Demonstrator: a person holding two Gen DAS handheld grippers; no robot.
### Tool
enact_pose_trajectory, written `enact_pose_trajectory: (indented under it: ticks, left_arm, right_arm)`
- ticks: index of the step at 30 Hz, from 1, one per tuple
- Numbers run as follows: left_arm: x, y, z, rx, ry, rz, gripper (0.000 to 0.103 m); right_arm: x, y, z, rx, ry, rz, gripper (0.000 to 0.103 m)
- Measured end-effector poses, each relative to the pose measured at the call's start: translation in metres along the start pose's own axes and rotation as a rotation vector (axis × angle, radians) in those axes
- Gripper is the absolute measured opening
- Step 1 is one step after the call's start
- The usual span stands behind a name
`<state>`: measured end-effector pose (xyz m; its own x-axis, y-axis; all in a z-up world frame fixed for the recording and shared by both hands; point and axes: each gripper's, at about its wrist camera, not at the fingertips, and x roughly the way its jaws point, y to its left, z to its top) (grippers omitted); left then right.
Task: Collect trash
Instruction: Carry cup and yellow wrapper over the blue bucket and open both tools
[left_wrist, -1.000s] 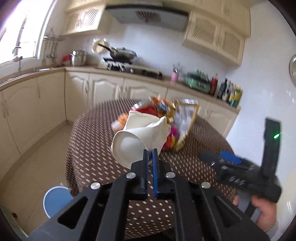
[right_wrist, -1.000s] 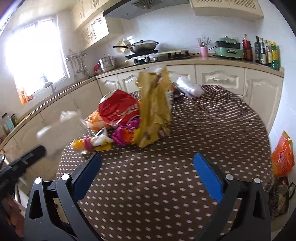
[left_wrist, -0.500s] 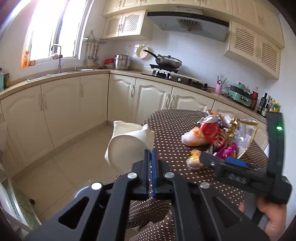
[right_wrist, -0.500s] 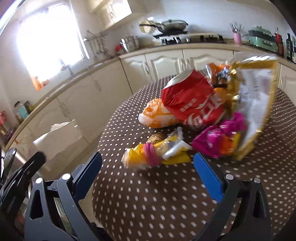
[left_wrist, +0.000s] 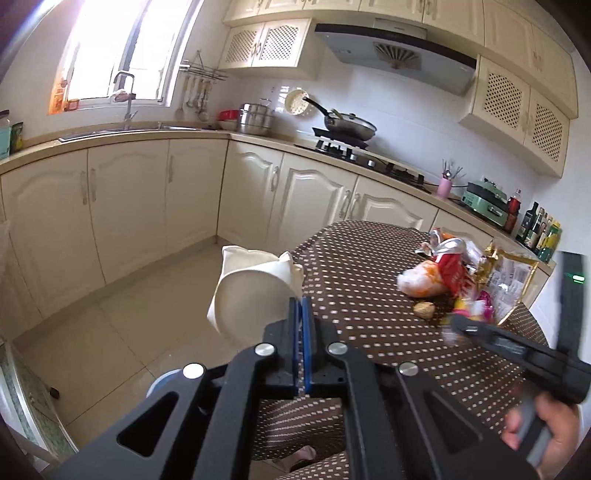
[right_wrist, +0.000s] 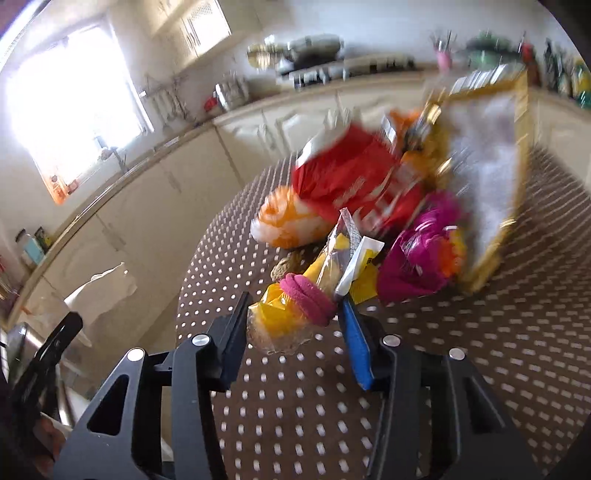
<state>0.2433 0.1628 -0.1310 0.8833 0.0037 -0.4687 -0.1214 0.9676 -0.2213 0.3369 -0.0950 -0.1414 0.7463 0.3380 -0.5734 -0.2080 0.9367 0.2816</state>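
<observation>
pinching a crumpled white paper cup by its rim, the left tongs are pressed together and hold it out past the tabletop's edge, above the tiled floor. a blue bin peeks out just below the tongs' frame. in the right wrist view the right tongs have just been closing, and a yellow wrapper with a pink band lies between the blue pads; blur hides whether the pads press on it yet. behind it, on the brown polka-dot cloth, sits the rest of the trash: a red snack bag, an orange-and-white bag, a magenta wrapper and a gold-edged clear bag, all touching in one heap. the person's right hand shows at the left view's lower right, gripping the right handle.
</observation>
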Motion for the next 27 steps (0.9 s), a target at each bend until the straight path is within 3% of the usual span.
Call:
enact_pose_trajectory:
  ticks: [2, 6, 9, 14, 20, 27]
  left_arm:
    - [-0.001, 0.012, -0.001, -0.019, 0.001, -0.001, 0.001]
    - [-0.001, 0.032, -0.006, -0.054, 0.012, 0.01, 0.001]
    - [-0.002, 0.05, -0.012, -0.066, 0.02, 0.043, 0.001]
    - [0.003, 0.101, -0.025, -0.119, 0.071, 0.139, 0.001]
    - [0.04, 0.155, -0.05, -0.172, 0.182, 0.204, 0.001]
    - [0.114, 0.183, -0.07, -0.201, 0.294, 0.17, 0.001]
  right_arm:
    - [-0.017, 0.018, -0.002, -0.083, -0.063, -0.029, 0.045]
    - [-0.011, 0.075, -0.004, -0.189, -0.061, 0.098, 0.045]
    - [0.016, 0.118, -0.012, -0.263, -0.003, 0.217, 0.045]
    - [0.075, 0.175, -0.035, -0.4, 0.103, 0.301, 0.045]
    - [0.154, 0.2, -0.083, -0.509, 0.268, 0.278, 0.045]
    - [0.223, 0.195, -0.103, -0.487, 0.4, 0.235, 0.045]
